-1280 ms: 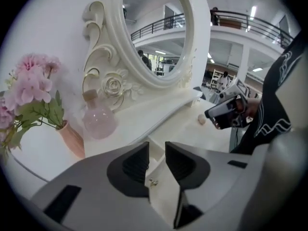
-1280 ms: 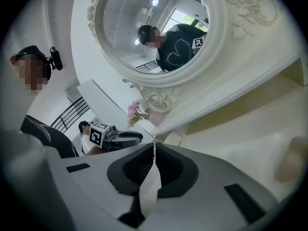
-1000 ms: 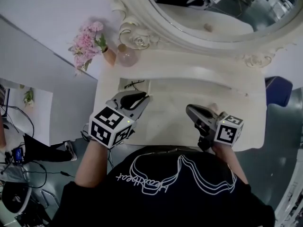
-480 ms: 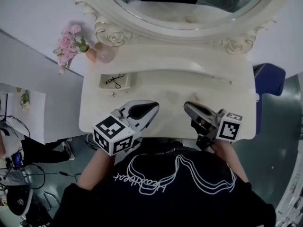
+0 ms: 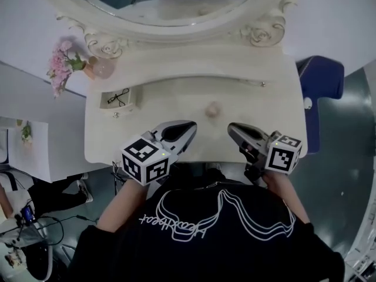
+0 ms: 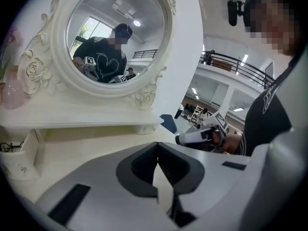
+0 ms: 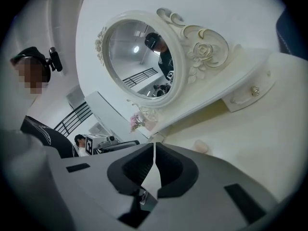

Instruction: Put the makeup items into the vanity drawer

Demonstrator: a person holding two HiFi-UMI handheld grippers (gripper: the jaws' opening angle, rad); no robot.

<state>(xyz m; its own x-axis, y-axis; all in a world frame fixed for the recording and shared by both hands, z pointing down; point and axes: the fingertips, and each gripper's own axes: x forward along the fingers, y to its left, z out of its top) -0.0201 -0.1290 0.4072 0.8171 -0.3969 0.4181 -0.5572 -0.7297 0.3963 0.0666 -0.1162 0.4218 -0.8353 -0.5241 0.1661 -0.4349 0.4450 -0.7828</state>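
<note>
A small open drawer (image 5: 133, 96) stands out at the left of the white vanity top (image 5: 276, 116), with a black wire-like makeup tool (image 5: 118, 97) lying in it. A small pink rounded item (image 5: 212, 108) sits on the top near the middle. My left gripper (image 5: 192, 125) hovers at the front edge, right of the drawer, shut and empty. My right gripper (image 5: 230, 127) is beside it, also shut with nothing held, just in front of the pink item. The left gripper view shows the drawer (image 6: 18, 159) at far left. The pink item (image 7: 200, 147) shows in the right gripper view.
An oval mirror (image 5: 164, 4) in a carved frame rises behind the vanity. Pink flowers (image 5: 60, 70) and a pink round bottle (image 5: 103, 68) stand at the back left. A closed drawer's knob (image 5: 262, 84) is at the right. A blue chair (image 5: 320, 93) stands to the right.
My left gripper has come away from the open drawer toward the middle of the front edge. The pink item, hidden behind my right gripper before, now shows. The head view has pulled back.
</note>
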